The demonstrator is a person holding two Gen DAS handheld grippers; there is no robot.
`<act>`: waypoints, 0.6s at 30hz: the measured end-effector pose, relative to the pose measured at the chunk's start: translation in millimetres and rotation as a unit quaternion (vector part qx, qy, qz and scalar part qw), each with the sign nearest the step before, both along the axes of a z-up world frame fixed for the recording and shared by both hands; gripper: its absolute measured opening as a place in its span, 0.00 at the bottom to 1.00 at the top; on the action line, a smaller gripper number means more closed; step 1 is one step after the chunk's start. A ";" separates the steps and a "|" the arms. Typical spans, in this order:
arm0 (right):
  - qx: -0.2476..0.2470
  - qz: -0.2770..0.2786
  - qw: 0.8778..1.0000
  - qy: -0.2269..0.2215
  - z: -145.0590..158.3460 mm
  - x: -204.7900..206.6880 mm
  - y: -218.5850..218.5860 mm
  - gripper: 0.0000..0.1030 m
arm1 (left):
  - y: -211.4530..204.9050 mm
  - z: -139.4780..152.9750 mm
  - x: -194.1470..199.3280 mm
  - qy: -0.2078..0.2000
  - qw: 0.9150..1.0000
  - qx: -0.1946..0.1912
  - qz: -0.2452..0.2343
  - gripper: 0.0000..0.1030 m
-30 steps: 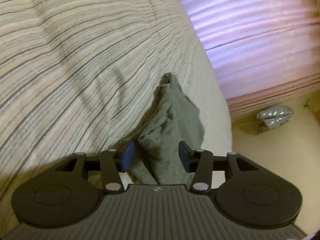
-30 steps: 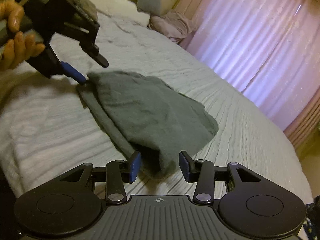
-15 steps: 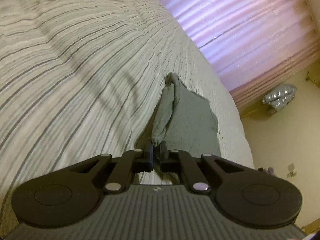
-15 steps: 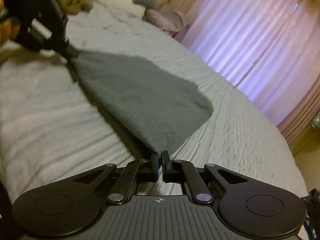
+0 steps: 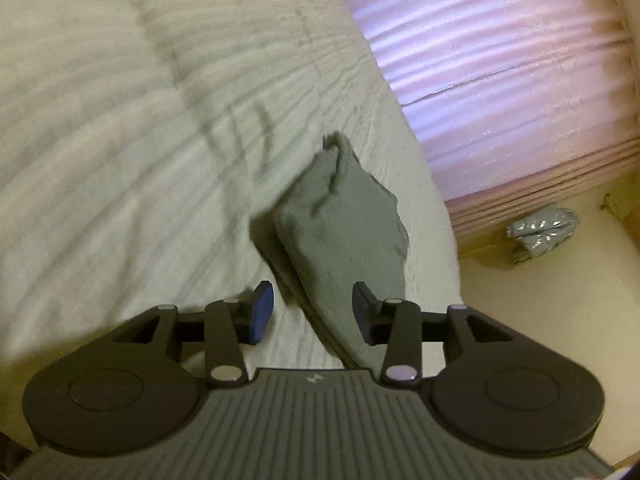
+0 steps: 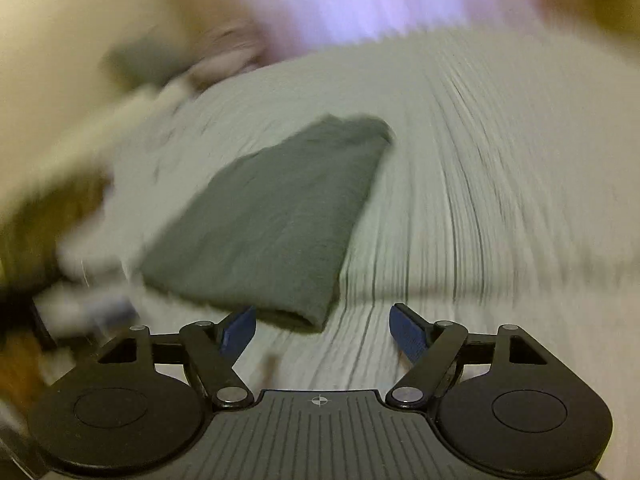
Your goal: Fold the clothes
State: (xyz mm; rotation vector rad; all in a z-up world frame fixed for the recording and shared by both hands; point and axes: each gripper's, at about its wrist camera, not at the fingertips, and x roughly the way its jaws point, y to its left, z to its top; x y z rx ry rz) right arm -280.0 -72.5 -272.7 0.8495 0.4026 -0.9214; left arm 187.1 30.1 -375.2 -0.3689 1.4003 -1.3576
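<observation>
A grey garment (image 5: 344, 232) lies folded in a narrow stack on the striped bed cover (image 5: 120, 160). My left gripper (image 5: 312, 296) hovers over its near end with jaws opening; the cloth runs between the fingers, close to the right-hand one, and neither pad presses on it. In the right wrist view, which is blurred by motion, the same garment (image 6: 272, 212) lies flat ahead. My right gripper (image 6: 322, 316) stands just short of its near corner, jaws opening wide with only the bed cover (image 6: 480, 200) between them.
Pink curtains (image 5: 500, 60) hang beyond the bed's far edge. A silver bag (image 5: 540, 228) sits on the pale floor beside the bed. Smeared pillows or clothes (image 6: 180, 60) lie at the head of the bed. A blurred shape crowds the right view's lower left.
Half a second ago both grippers were shut on the garment's edges. Both have let go and stand open, and the garment lies folded on the bed. The right view has rolled and swung.
</observation>
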 end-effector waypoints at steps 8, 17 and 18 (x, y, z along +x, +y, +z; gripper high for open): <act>0.166 -0.087 0.967 -0.170 -38.9 -6.1 -58.1 0.52 | -36.6 -20.4 -8.9 0.024 0.998 0.011 0.065 0.35; 0.216 -0.125 0.932 -0.263 -46.1 -6.7 -47.7 0.04 | -31.5 2.8 29.5 -0.002 1.000 -0.013 0.008 0.01; 0.220 -0.120 0.929 -0.272 -39.5 -3.6 -40.1 0.04 | -28.9 13.2 36.9 -0.018 1.000 -0.023 0.004 0.01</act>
